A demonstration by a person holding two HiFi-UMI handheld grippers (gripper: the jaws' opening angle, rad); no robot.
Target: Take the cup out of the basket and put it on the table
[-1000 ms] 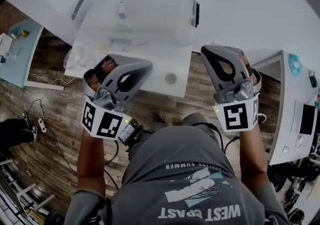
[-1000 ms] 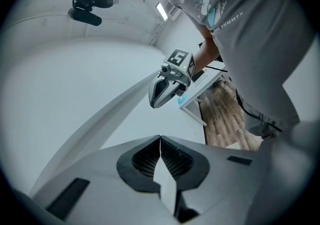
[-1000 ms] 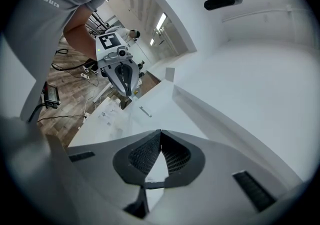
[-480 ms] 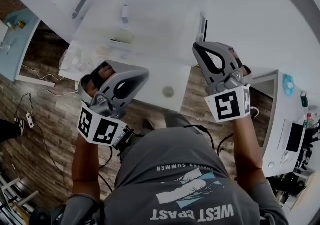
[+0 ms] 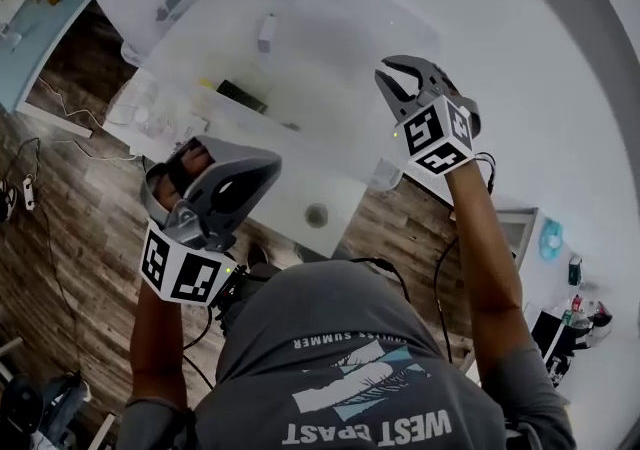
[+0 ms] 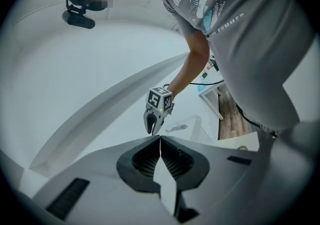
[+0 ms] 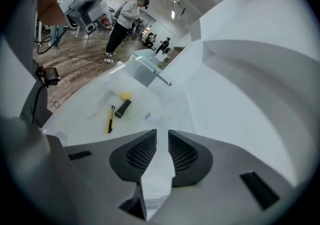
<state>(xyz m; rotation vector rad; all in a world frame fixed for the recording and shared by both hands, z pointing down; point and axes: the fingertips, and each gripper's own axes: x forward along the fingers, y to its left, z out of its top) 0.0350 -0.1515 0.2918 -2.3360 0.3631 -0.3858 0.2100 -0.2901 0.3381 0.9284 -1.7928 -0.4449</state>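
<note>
Left gripper [image 6: 160, 139] near the torso, jaws together; right gripper [image 7: 162, 133] forward on a straight arm, empty jaws opening

Shirt [image 5: 370, 388], large print: "WEST COAST", upside down in head view.
Shirt, smaller line: ends in "SUMMER", start unclear.
Shirt [image 6: 225, 14], left gripper view: fragments "PAS", "SUMME".
</note>
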